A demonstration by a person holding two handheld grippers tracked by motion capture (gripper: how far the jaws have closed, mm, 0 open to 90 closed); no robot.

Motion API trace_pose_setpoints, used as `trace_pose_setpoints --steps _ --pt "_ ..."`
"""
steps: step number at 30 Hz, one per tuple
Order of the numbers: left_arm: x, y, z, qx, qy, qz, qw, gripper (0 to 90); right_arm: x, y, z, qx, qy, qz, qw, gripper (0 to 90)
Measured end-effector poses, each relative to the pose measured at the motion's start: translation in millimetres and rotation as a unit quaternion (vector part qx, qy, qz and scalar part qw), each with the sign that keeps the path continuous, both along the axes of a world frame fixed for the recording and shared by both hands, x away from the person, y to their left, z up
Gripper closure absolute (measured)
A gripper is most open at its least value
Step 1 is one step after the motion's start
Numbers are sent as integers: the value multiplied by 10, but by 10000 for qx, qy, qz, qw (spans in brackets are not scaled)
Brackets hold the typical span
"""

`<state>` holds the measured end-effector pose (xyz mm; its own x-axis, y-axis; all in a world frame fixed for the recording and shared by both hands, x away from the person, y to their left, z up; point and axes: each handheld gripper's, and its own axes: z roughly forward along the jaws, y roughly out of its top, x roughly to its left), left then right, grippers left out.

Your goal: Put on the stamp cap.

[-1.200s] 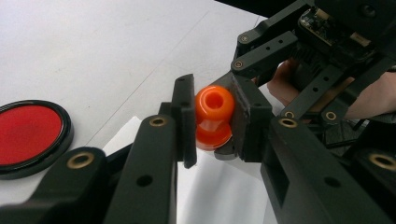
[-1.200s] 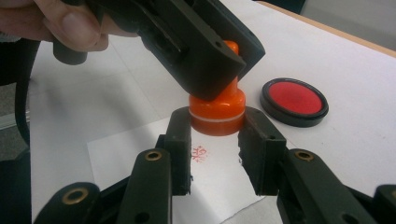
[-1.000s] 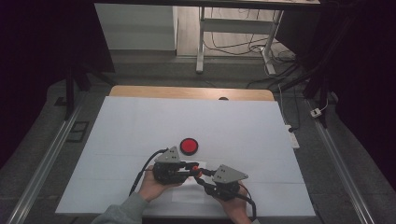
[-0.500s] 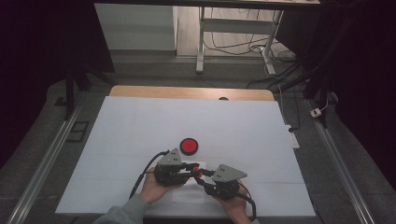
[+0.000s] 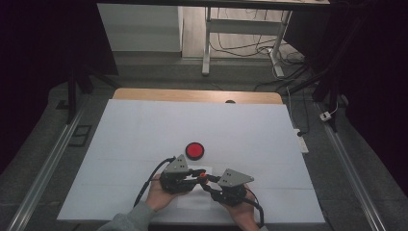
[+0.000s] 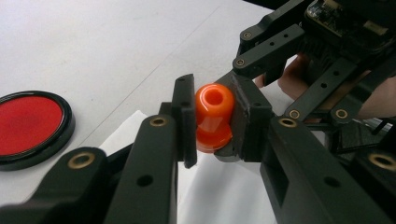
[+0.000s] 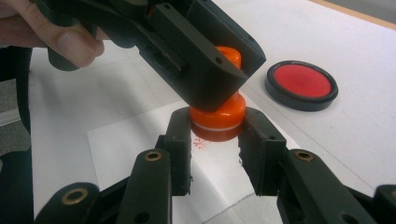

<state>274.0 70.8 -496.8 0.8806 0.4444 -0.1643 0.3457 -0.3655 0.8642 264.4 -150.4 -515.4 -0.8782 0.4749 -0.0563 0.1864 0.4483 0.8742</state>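
An orange stamp-like piece (image 5: 203, 175) with a round knob and a wider base stands upright over a white paper sheet (image 5: 194, 198) near the table's front edge. My left gripper (image 6: 215, 100) is shut on the orange knob (image 6: 214, 100), coming in from the left. My right gripper (image 7: 217, 127) is shut on the wider orange base (image 7: 217, 116), which has a pale ring near its bottom. The two grippers meet tip to tip at the piece, each held in a hand. Below it a small red mark (image 7: 201, 142) shows on the paper.
A red disc with a black rim (image 5: 195, 150) lies flat on the white table cover (image 5: 144, 125) just beyond the grippers. A wooden table edge (image 5: 192, 95) runs along the back, with metal rails at both sides.
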Motion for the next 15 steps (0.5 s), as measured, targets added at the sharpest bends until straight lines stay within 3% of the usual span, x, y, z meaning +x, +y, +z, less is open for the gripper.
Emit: trace_pose_setpoints --steps 7,15 --pt "-13 -19 8 123 -62 7 9999 723 -6 4 -13 -67 -70 -8 10000 639" --pt "-12 -13 32 66 -51 14 10000 723 -10 -6 8 12 -121 12 9999 628"
